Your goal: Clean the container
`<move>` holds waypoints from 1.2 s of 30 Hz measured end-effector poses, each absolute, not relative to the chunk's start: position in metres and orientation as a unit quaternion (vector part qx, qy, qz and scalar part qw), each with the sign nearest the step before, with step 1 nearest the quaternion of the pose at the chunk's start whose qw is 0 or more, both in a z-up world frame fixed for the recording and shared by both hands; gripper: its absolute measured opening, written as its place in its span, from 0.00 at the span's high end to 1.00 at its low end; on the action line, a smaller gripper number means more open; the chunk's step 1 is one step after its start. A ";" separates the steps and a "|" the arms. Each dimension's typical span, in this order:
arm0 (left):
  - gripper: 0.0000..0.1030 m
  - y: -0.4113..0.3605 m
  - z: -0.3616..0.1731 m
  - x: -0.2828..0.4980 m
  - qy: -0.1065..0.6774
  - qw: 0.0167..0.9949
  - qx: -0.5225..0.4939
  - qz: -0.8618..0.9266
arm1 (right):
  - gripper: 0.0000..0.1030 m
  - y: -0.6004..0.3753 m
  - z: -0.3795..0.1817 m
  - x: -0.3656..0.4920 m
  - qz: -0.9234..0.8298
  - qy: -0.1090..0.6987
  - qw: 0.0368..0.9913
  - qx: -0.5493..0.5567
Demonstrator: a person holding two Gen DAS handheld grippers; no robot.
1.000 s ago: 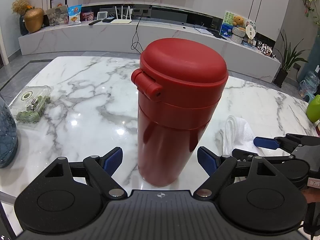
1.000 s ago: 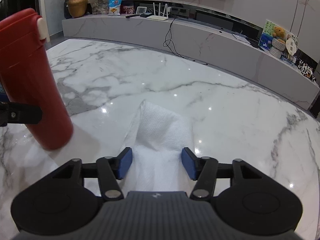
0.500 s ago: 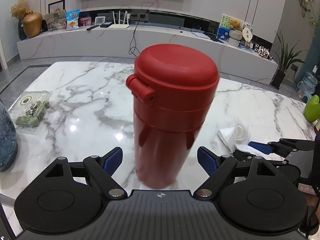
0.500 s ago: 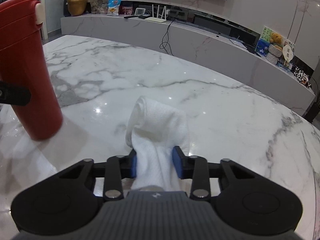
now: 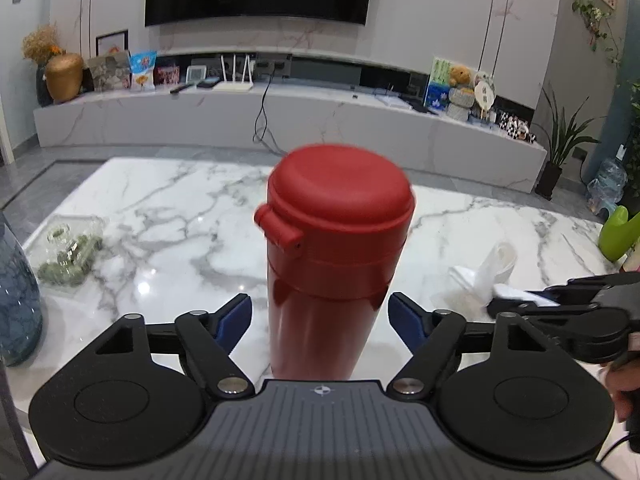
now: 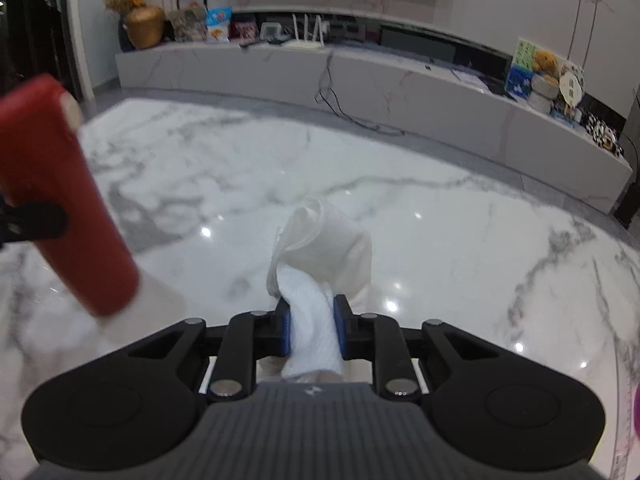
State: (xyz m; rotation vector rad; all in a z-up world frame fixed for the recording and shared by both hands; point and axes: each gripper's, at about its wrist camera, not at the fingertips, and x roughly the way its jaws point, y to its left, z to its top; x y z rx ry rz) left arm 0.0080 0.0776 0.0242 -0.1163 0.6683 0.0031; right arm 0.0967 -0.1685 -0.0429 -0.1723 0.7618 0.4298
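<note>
From the left wrist camera we see the red container [image 5: 334,264], a tall flask with its domed lid shut, standing upright on the white marble table [image 5: 172,232] straight ahead of us. Our left gripper [image 5: 320,316] has just been closing in around it; the flask sits between the blue pads [image 5: 234,314], yet a narrow gap shows on either side, so the pads do not press on it. Off to the right our right gripper [image 5: 516,300] pinches a white cloth [image 5: 494,270] whose loose end rises just above the tabletop. A clear box of greens [image 5: 70,254] lies at the far left, near a blue glass vase [image 5: 18,300]. From the right wrist camera, the right gripper [image 6: 310,326] has also just been closing and now clamps the white cloth [image 6: 324,256] firmly between its pads, the free part bunched up ahead of the fingertips. The red container [image 6: 60,196] appears blurred at the left edge, well apart from the cloth, with a dark finger of the left gripper [image 6: 34,222] across its side.
</note>
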 end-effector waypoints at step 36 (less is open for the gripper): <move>0.38 0.078 0.021 0.008 0.263 0.964 -0.031 -0.022 | 0.78 -0.055 0.074 0.069 0.422 0.301 0.849 -0.104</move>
